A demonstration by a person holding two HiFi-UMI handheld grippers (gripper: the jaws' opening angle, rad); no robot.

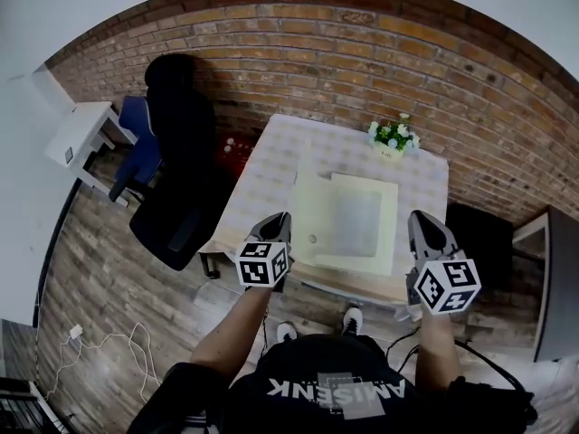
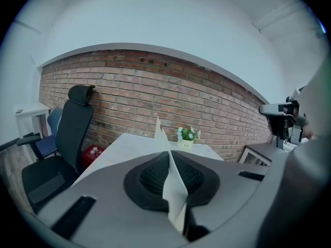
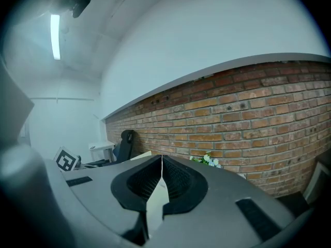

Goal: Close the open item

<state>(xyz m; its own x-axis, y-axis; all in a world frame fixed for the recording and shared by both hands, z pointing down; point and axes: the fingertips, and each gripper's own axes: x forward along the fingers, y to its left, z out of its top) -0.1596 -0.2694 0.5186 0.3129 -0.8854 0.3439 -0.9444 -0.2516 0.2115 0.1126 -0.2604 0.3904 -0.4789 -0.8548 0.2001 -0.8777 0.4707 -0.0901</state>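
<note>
A flat pale cream item [image 1: 348, 220], like an open folder or box with a grey panel in its middle, lies on the light table [image 1: 271, 165]. My left gripper [image 1: 279, 219] is at the item's left edge. In the left gripper view the left gripper [image 2: 168, 159] is shut on a thin cream sheet [image 2: 164, 143] that stands up between the pads and pokes out past them. My right gripper [image 1: 418, 219] hovers just off the item's right edge. In the right gripper view my right gripper [image 3: 162, 161] has its jaws together with nothing clearly between them.
A small pot of white flowers [image 1: 393, 138] stands at the table's far edge, against the brick wall [image 1: 362, 43]. A black office chair [image 1: 176, 179], a blue chair [image 1: 136, 147] and a white side table [image 1: 81, 138] stand at left. A dark cabinet [image 1: 488, 233] is at right.
</note>
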